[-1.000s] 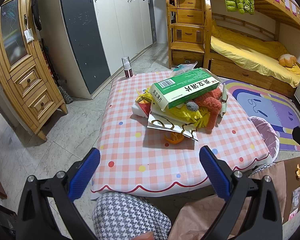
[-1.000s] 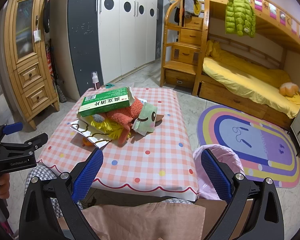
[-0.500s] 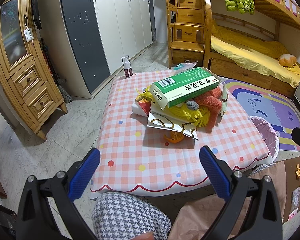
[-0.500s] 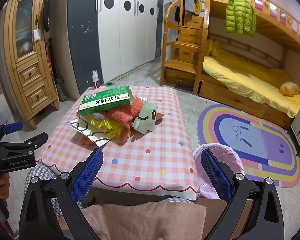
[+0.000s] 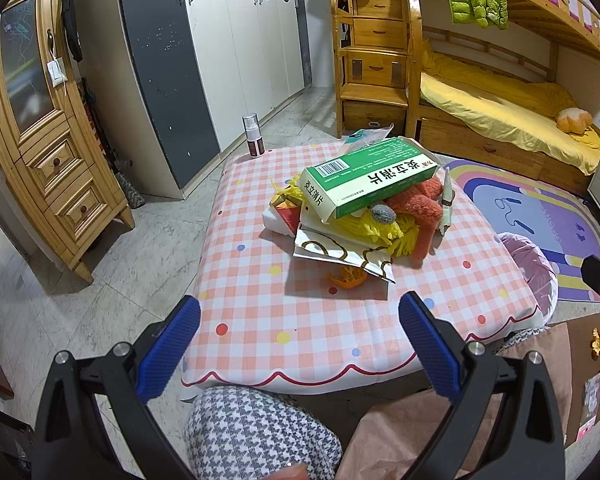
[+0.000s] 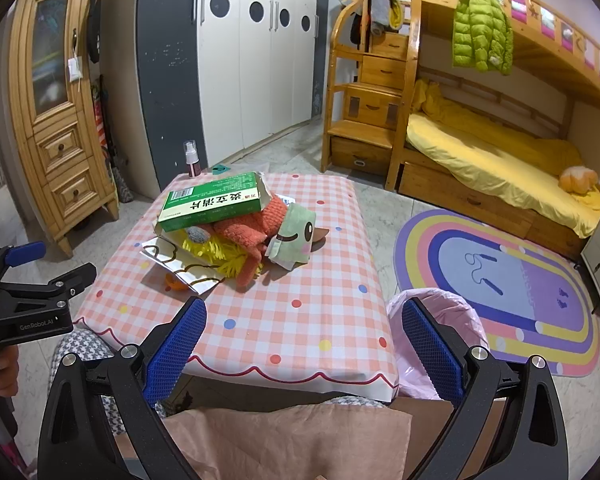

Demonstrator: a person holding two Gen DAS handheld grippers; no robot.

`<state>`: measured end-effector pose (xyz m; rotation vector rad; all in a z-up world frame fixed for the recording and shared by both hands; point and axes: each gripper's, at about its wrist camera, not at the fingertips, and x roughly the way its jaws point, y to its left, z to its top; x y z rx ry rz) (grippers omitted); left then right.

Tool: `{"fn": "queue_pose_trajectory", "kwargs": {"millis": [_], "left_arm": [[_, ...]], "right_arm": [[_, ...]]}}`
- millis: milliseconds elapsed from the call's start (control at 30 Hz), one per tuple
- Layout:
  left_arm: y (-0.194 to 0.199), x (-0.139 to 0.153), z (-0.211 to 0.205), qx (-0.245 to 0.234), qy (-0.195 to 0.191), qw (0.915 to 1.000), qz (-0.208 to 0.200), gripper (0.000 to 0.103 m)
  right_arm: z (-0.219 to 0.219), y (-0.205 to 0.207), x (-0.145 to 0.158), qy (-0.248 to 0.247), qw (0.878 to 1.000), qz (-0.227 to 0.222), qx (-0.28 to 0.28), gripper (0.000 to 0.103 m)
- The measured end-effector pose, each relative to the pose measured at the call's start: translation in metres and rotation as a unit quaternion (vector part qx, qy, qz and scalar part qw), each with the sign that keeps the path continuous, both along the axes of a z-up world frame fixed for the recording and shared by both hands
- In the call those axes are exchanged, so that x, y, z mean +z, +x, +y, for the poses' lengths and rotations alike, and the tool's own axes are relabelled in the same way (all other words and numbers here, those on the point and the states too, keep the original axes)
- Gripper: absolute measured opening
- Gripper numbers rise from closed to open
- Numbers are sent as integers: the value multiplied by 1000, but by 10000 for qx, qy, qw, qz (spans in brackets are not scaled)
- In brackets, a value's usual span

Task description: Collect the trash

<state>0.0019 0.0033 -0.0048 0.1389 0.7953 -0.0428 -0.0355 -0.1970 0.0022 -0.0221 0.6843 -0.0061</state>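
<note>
A pile of trash sits on the checked table: a green medicine box on top, an orange knit piece, yellow strands, a white printed sheet, a green cartoon packet and an orange peel. A bin with a pink bag stands beside the table. My left gripper and my right gripper are both open and empty, held at the table's near edge, short of the pile.
A spray bottle stands at the table's far corner. A wooden cabinet is at the left, wardrobes behind, a bunk bed and rainbow rug at the right. The person's knees are below the grippers.
Almost nothing: both grippers stay open and hold their places; the views shift only very slightly.
</note>
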Motion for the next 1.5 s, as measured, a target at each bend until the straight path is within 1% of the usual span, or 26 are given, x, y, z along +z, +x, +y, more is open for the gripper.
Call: {"fn": "queue_pose_trajectory", "kwargs": {"millis": [233, 333, 533, 667, 767, 867, 967, 1067, 1167, 1300, 1500], "left_arm": [[0, 0, -1, 9, -6, 10000, 19, 96], [3, -3, -1, 19, -31, 10000, 51, 96], [19, -13, 6, 54, -67, 10000, 39, 96], [31, -18, 10, 35, -89, 10000, 11, 96], [41, -20, 7, -144, -30, 9999, -87, 96], [51, -20, 2, -280, 10, 9994, -180, 96], [65, -22, -6, -462, -12, 9986, -256, 96], [83, -26, -18, -682, 27, 9973, -263, 91], [96, -27, -29, -915, 74, 9954, -290, 87], [111, -33, -48, -1224, 296, 9913, -382, 87], [133, -54, -67, -1466, 857, 9854, -132, 83]], "right_arm": [[0, 1, 0, -3, 10000, 12, -3, 97], [-2, 2, -6, -13, 10000, 52, -8, 97], [2, 18, -12, -60, 9999, 81, 17, 97], [0, 35, -17, 6, 10000, 90, -1, 97], [-2, 49, -21, 125, 9999, -4, 119, 97], [-1, 64, -28, 102, 9995, 223, 198, 97], [-3, 72, -31, 3, 9995, 293, 89, 97], [-9, 81, -34, 22, 9992, 389, -53, 97], [-19, 87, -36, 152, 9988, 445, -136, 97], [-27, 94, -38, 202, 9988, 402, -186, 96], [-30, 102, -41, 205, 9989, 411, -76, 96]]}}
